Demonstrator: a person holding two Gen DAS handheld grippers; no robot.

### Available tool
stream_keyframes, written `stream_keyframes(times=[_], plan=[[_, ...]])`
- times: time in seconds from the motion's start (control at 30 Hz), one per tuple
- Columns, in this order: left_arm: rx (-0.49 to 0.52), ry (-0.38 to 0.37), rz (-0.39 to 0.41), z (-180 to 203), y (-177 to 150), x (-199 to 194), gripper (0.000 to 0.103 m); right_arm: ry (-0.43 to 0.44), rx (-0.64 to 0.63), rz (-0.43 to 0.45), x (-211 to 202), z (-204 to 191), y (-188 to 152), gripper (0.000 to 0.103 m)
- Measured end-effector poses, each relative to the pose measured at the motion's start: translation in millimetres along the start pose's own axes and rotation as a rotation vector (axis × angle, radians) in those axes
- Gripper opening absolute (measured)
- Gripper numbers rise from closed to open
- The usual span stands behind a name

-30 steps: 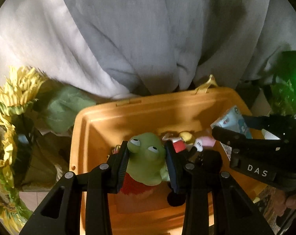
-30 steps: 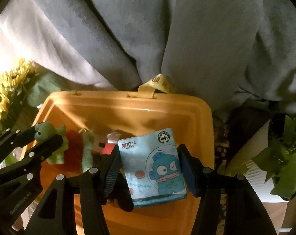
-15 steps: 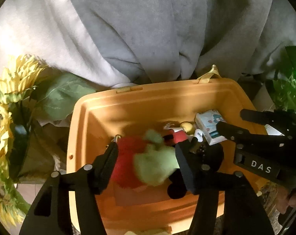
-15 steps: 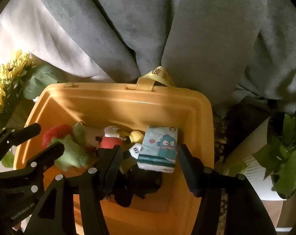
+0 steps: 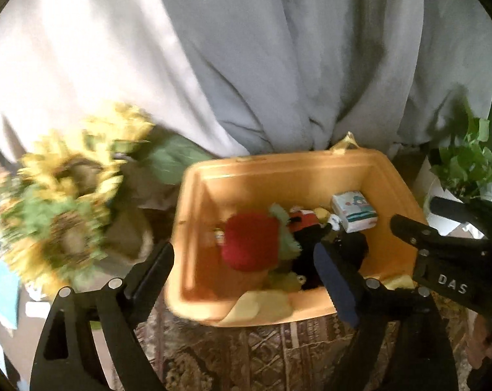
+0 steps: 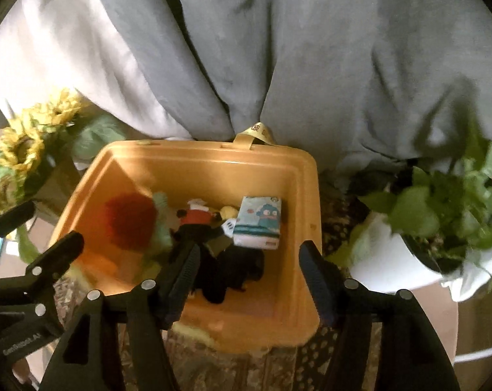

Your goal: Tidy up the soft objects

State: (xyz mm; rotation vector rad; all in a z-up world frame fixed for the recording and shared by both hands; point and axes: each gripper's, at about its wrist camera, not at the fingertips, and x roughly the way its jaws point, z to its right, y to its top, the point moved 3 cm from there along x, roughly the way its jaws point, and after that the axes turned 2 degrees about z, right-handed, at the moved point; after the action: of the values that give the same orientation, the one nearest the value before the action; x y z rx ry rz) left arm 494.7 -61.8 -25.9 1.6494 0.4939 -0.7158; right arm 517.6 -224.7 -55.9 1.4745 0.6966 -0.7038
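Left gripper (image 5: pixel 246 270) empty, plush (image 5: pixel 255 244) below in bin (image 5: pixel 194 215)

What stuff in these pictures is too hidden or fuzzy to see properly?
- Green plush, left wrist view: its face is hidden under its red part.
- Black toy, right wrist view: too dark, partly behind the right claw.
- Sunflowers, left wrist view: motion-blurred.
- Orange bin: near wall hidden, both views.
- Potted plant, left wrist view: cut off by the edge.

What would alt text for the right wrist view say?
An open right gripper hovers over an orange bin holding a red-and-green plush, a cartoon tissue pack and dark toys; grey curtain behind, potted plant at right.
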Motion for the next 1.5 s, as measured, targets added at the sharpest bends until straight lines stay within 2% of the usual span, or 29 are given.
stream_keyframes(times=[0.07, 0.27, 0.4, 0.77, 1.07, 1.17, 1.5], plan=[[0.0, 0.019, 0.034, -3, -5, -16, 0.096, -0.005, 0.003, 0.019, -14, -1, -7, 0.066], [0.011, 0.04, 0.129, -10, -27, -66, 0.103, -0.032, 0.029, 0.111, -67, -10, -36, 0.075], [0.029, 0.042, 0.178, -14, -45, -98, 0.103, -0.053, 0.065, 0.17, -101, -15, -58, 0.079], [0.068, 0.031, 0.306, -15, -96, -171, 0.103, -0.14, 0.138, 0.311, -191, -25, -133, 0.082], [0.035, 0.039, 0.368, -6, -137, -231, 0.103, -0.165, 0.143, 0.441, -258, -23, -184, 0.083], [0.023, 0.051, 0.392, 0, -150, -252, 0.103, -0.182, 0.126, 0.476, -281, -20, -202, 0.088], [-0.005, 0.067, 0.428, 18, -206, -320, 0.103, -0.139, 0.1, 0.491, -337, -9, -261, 0.09]])
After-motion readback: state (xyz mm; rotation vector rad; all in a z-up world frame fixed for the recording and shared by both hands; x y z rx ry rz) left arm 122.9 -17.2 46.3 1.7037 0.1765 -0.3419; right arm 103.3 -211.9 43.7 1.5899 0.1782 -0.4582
